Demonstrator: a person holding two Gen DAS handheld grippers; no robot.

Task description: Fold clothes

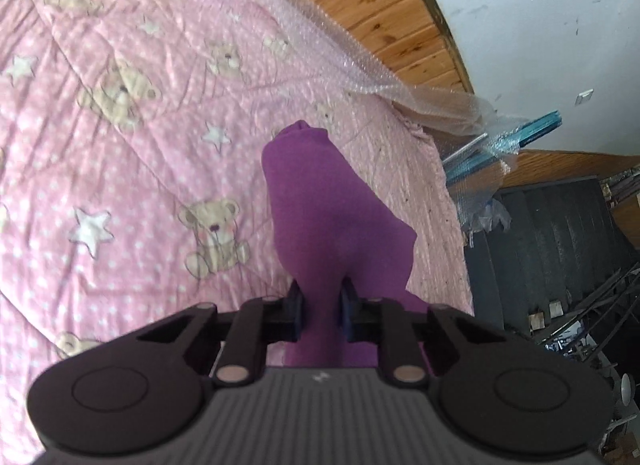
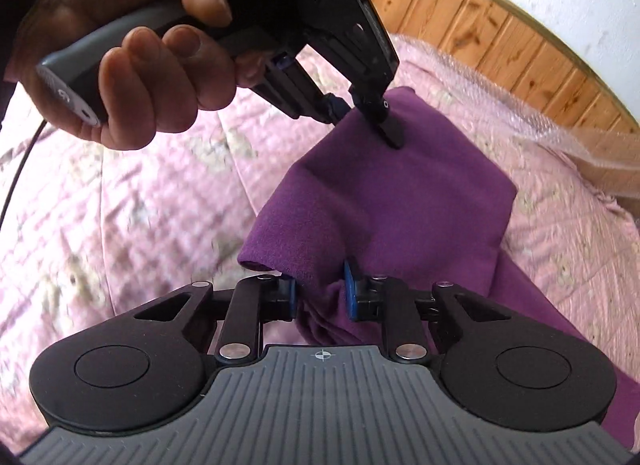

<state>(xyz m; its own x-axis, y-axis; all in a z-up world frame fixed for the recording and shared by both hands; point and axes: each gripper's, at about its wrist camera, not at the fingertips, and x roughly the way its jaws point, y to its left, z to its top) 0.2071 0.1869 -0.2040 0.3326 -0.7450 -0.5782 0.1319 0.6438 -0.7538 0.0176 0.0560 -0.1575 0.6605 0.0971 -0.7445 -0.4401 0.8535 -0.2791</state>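
Your two wrist views, close and angled down, sharing the purple cloth (image 1: 320, 205) on pink bedspread (image 1: 120, 145).

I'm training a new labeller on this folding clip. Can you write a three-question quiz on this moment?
1. True or false: both grippers are shut on the purple cloth.
2. What does the cloth lie on? A) bare floor B) pink bedspread C) wooden table
3. Fill in: in the right wrist view, the left gripper is held by a bare ____.

Key:
1. True; the right gripper and the left each pinch a fold.
2. B, the bedspread.
3. hand
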